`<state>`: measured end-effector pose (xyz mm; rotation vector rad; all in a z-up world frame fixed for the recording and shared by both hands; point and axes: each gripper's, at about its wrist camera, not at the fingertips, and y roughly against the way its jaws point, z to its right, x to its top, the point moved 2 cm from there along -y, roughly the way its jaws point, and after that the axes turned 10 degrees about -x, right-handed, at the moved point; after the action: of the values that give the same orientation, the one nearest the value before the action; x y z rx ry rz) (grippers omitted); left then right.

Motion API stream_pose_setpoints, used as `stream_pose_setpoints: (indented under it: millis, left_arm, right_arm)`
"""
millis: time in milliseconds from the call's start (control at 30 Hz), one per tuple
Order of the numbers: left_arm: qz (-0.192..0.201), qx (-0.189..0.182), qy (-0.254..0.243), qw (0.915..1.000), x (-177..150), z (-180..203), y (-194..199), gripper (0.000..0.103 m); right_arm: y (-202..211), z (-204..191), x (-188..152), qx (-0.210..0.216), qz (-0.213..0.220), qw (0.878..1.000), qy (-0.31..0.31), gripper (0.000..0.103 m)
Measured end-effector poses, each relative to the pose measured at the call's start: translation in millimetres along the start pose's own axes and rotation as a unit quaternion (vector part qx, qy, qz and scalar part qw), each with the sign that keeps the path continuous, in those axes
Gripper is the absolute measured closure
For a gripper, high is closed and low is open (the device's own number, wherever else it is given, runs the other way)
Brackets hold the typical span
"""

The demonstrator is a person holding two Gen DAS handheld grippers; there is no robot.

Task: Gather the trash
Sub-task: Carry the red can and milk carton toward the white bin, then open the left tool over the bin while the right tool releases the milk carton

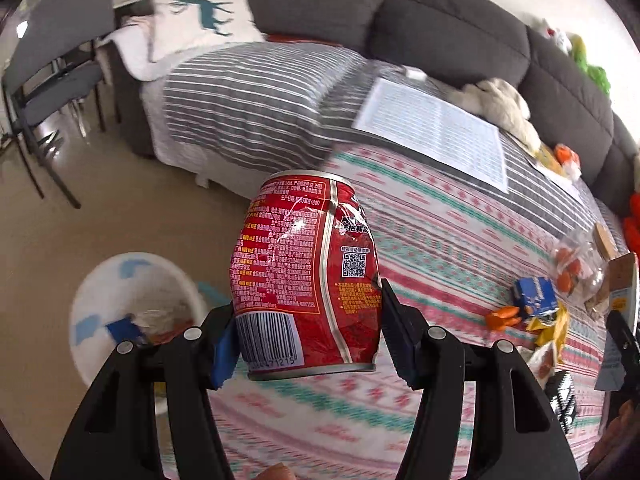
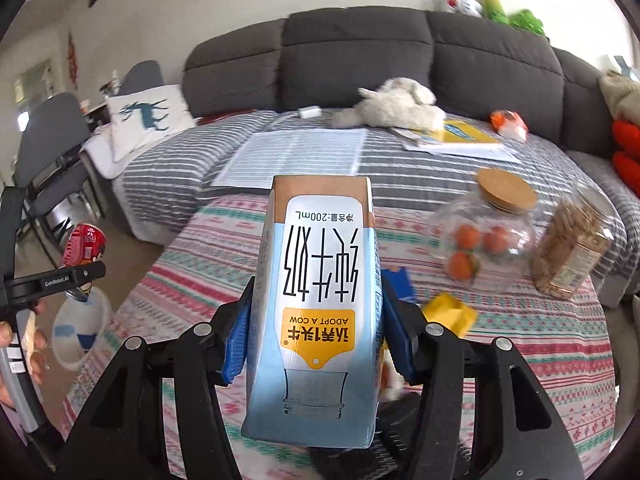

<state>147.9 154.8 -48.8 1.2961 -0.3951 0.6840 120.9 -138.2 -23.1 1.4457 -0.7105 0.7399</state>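
Gripping dented red can (image 1: 308,276), left tool (image 1: 308,320) half-open; right tool (image 2: 314,332) clamps milk carton (image 2: 320,304), seemingly upside-down.

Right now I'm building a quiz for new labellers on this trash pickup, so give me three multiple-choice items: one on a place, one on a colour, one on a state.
1. Where is the white round plastic bin?
A. on the floor beside the bed
B. on the grey sofa
C. on the patterned blanket

2. What colour is the dented drink can in the left tool?
A. green
B. red
C. silver

3. How is the pale blue 200 mL milk carton in the right tool held?
A. lying loose on the blanket
B. print upright
C. print upside down, clamped between both pads

Answers: 1 A, the bin stands on the tan floor off the bed's edge; 2 B, its printed wrap is red; 3 C, the lettering reads inverted and both pads press its sides.
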Motion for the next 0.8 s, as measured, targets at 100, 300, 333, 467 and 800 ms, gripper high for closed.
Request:
stream_pose_setpoints:
  millis: [100, 300, 333, 467, 800]
  left_arm:
    - [0.007, 0.015, 0.008, 0.9998, 0, -23, 11, 0.043]
    - [0.005, 0.046, 0.043, 0.998, 0, -79, 28, 0.043]
    - [-0.002, 0.053, 0.055, 0.9971, 0, -93, 29, 0.043]
    - [-0.018, 0.072, 0.104, 0.9918, -2, -135, 30, 0.043]
    - [-0.016, 0.076, 0.169, 0.9826, -4, -195, 44, 0.023]
  right_arm:
    - [7, -30, 2, 0.019, 0.007, 1.0, 0.012, 0.049]
    - [16, -94, -4, 0.055, 0.017, 0.997, 0.058, 0.049]
    - [17, -107, -7, 0.066, 0.015, 0.995, 0.066, 0.049]
    - [19, -152, -16, 0.098, 0.009, 0.991, 0.091, 0.049]
    - [13, -240, -25, 0.153, -0.009, 0.983, 0.099, 0.049]
